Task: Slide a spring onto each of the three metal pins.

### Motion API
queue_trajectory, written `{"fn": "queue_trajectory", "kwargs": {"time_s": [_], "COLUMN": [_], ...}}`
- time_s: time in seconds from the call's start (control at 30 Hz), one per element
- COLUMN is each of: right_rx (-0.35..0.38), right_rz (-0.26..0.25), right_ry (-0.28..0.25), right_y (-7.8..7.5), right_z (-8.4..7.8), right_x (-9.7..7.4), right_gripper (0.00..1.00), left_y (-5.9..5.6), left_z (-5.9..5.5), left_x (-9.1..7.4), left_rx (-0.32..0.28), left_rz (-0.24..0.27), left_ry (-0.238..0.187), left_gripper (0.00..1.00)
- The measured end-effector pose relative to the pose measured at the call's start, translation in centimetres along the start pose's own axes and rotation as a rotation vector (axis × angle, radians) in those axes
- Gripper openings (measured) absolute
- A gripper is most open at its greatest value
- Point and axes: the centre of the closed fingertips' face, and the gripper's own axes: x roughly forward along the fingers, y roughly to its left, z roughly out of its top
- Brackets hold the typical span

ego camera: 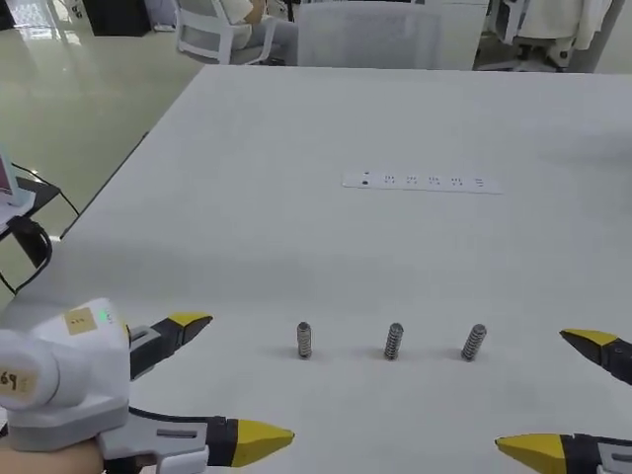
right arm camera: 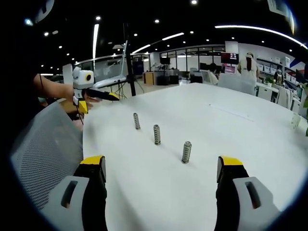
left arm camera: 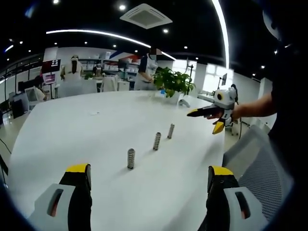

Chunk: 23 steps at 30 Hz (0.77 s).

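Note:
Three springs stand upright on pins in a row on the white table: the left one (ego camera: pixel 304 340), the middle one (ego camera: pixel 394 342) and the right one (ego camera: pixel 474 343). From the left gripper view the same row runs from the nearest spring (left arm camera: pixel 131 158) to the farthest (left arm camera: pixel 171 131); from the right gripper view, from the nearest (right arm camera: pixel 186 151) to the farthest (right arm camera: pixel 136 121). My left gripper (ego camera: pixel 242 380) is open at the lower left, a little left of the row, holding nothing. My right gripper (ego camera: pixel 553 395) is open at the lower right, also holding nothing.
A thin white strip with small dark marks (ego camera: pixel 423 182) lies flat farther back on the table (ego camera: pixel 296 197). Office chairs (ego camera: pixel 212 30) stand beyond the far edge. A grey mesh chair (right arm camera: pixel 43 144) is close to the table's near side.

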Motion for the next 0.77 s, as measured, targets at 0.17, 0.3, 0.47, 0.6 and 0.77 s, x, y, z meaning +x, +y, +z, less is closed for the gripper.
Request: {"fn": "queue_trajectory", "kwargs": {"time_s": [0.17, 0.3, 0.47, 0.6, 0.77], "right_rx": [-0.001, 0.005, 0.020, 0.028, 0.032], "right_rz": [-0.002, -0.015, -0.027, -0.031, -0.042], "right_ry": [0.004, -0.007, -0.013, -0.011, -0.017], "right_y": [-0.1, -0.4, -0.5, -0.4, -0.7], "right_z": [-0.1, 0.3, 0.2, -0.1, -0.2], "right_x": [-0.1, -0.2, 0.0, -0.2, -0.3], "right_gripper": [0.97, 0.96, 0.95, 0.95, 0.95], "left_y": [0.0, 0.0, -0.3, -0.4, -0.2], "left_z": [0.4, 0.7, 0.6, 0.7, 0.8], "left_x": [0.2, 0.4, 0.8, 1.3, 1.5], "left_rx": [0.000, 0.001, -0.004, -0.007, -0.005], "left_rz": [-0.002, 0.000, -0.003, -0.006, -0.005], "left_ry": [-0.011, -0.021, -0.025, -0.027, -0.030], "left_gripper": [0.98, 0.98, 0.98, 0.98, 0.98]}}
